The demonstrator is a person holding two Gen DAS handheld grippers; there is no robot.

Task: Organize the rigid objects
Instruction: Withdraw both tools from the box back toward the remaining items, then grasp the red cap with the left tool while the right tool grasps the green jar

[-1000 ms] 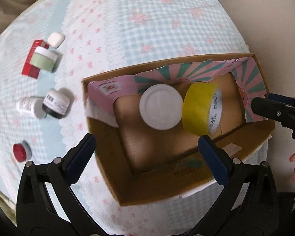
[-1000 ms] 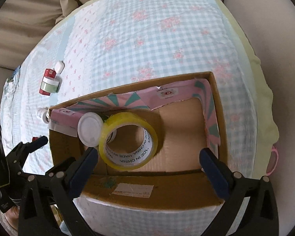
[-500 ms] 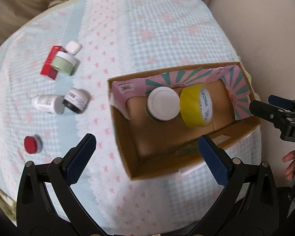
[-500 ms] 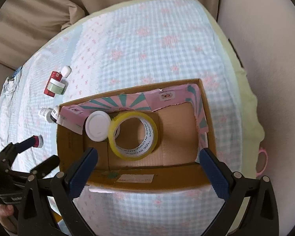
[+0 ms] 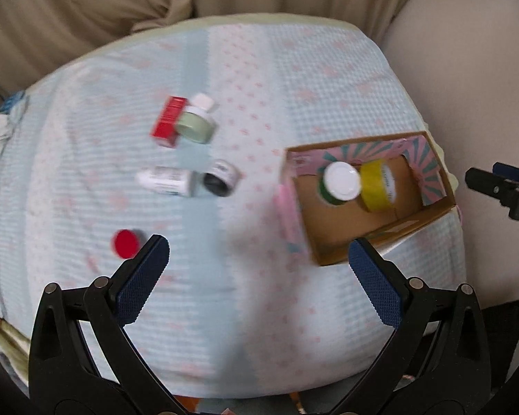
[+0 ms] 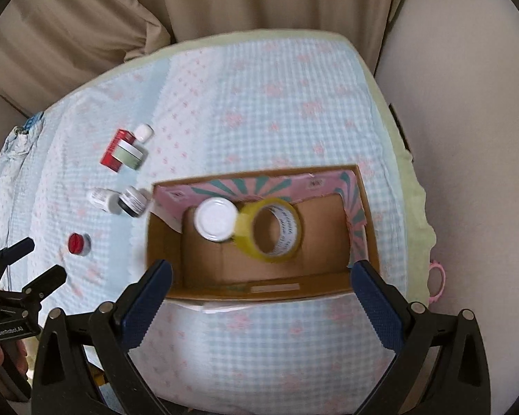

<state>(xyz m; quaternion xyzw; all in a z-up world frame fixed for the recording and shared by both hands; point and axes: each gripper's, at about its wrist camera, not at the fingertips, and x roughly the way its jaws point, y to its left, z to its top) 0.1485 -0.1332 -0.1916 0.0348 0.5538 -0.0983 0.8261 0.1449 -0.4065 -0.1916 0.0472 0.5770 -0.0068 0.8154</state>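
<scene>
Currently both grippers are spread wide and empty. The left gripper point(image 5: 258, 265) is held above the checked cloth point(image 5: 294, 86), left of the cardboard box point(image 6: 372, 228); the right gripper point(image 6: 261, 288) is held over the box's near wall. 2 items already sit inside the box: a white-lidded jar point(image 6: 215, 219) touching a yellow tape roll point(image 6: 271, 230).

5 items are left out on the cloth, all on the left side: a red-capped jar point(image 5: 125, 243), a white bottle point(image 5: 166, 180) lying flat with its long axis left-right, a black jar point(image 5: 221, 180) beside it, and further back a red carton point(image 5: 167, 121) with a green jar point(image 5: 195, 125) against it.

The red-capped jar is judged the likely next pick: it lies just ahead and left of the left gripper's left finger point(image 5: 142, 278), well apart from the right gripper, so the left gripper is nearer. Being round, it sets no approach axis.
</scene>
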